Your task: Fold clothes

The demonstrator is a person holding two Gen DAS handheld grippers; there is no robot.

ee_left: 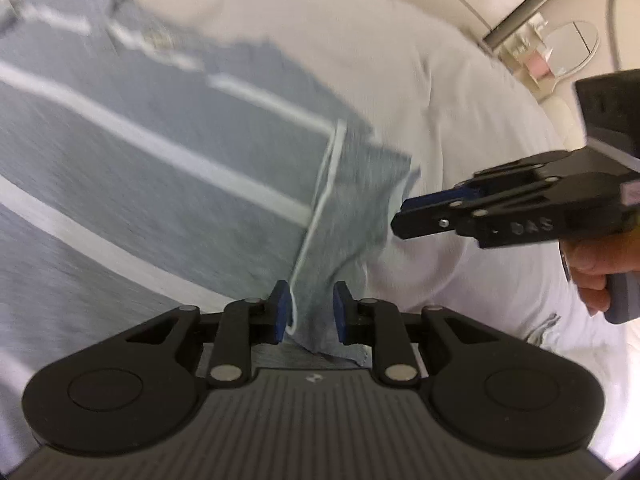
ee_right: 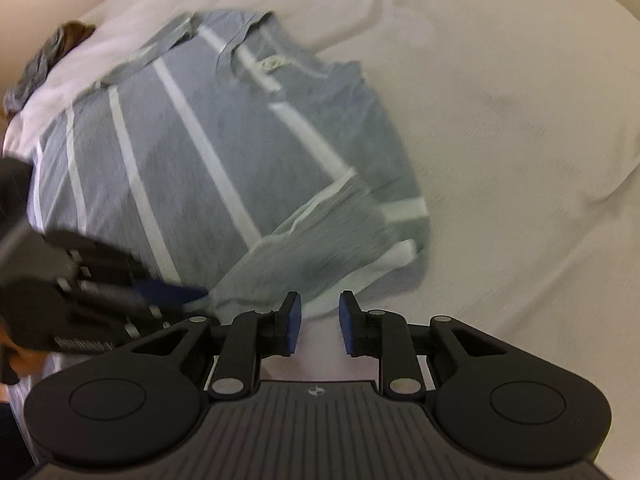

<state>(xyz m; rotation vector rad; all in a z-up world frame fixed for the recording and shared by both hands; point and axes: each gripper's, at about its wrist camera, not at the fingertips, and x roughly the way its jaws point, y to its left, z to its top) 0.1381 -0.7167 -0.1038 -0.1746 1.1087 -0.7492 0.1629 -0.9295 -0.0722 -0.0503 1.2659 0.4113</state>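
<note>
Two grippers are working at the near corner of the striped grey shirt lying on the white bed. Left gripper is nearer, parted fingers straddling its sleeve edge; right gripper is hovering open just beside it.

Soft, even indoor light, no hard shadows; only faint grey shading in the folds of the white bed cover. Strong motion blur smears the striped grey shirt in both views, and the left gripper in the right wrist view. Each camera's own gripper body is sharp. Fisheye bending at edges, dark vignette in corners.
</note>
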